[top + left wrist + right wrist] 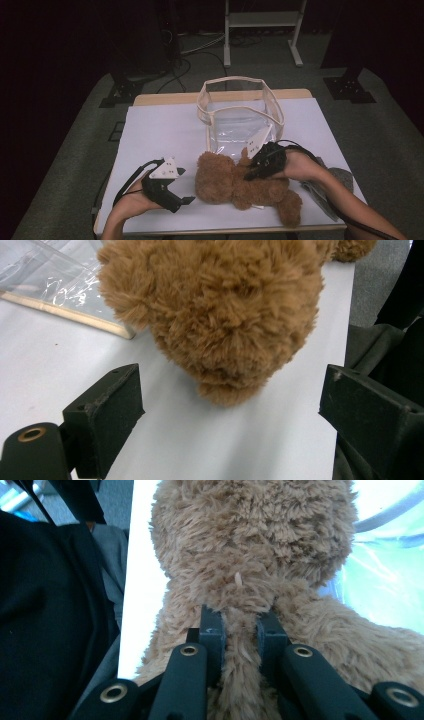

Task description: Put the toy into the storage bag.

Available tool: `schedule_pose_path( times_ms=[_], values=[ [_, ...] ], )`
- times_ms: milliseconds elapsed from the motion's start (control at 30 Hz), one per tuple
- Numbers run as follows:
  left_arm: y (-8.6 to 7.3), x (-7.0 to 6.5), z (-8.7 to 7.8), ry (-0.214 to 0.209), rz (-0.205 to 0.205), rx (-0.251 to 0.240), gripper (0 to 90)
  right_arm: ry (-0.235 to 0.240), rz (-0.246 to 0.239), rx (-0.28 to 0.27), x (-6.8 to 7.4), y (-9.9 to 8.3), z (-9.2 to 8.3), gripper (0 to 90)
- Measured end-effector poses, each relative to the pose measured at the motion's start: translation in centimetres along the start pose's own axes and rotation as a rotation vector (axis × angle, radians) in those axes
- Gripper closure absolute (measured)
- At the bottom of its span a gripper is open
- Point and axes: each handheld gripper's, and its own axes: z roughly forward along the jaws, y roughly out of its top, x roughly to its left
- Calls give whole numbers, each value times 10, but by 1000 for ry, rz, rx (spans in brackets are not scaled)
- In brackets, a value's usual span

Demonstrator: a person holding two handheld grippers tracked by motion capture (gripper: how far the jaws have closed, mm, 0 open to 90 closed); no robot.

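On the white tabletop [155, 130], near its front edge, a fluffy brown teddy bear [240, 185] lies on its side before a clear plastic bag with cream trim [240, 107]. At right, the right gripper [239, 630] pinches fur at the bear's neck between narrow fingers. Left of the bear's head, the left gripper [230, 405] rests with its fingers wide, empty.

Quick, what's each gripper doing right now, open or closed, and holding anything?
Left gripper: open, holding nothing, jaws apart on the table just short of the teddy bear.
Right gripper: closed, pinching the teddy bear's fur below its head.
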Motion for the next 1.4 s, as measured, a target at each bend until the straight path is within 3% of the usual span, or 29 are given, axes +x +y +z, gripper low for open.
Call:
schedule_pose_path(
  times_ms=[533,1400],
  values=[
    [-4,3,-8,22,-8,-13,90,32,13,-35,1,2,-12,789],
    [-11,8,-15,39,-29,-21,90,30,8,-54,6,8,-27,807]
  ],
)
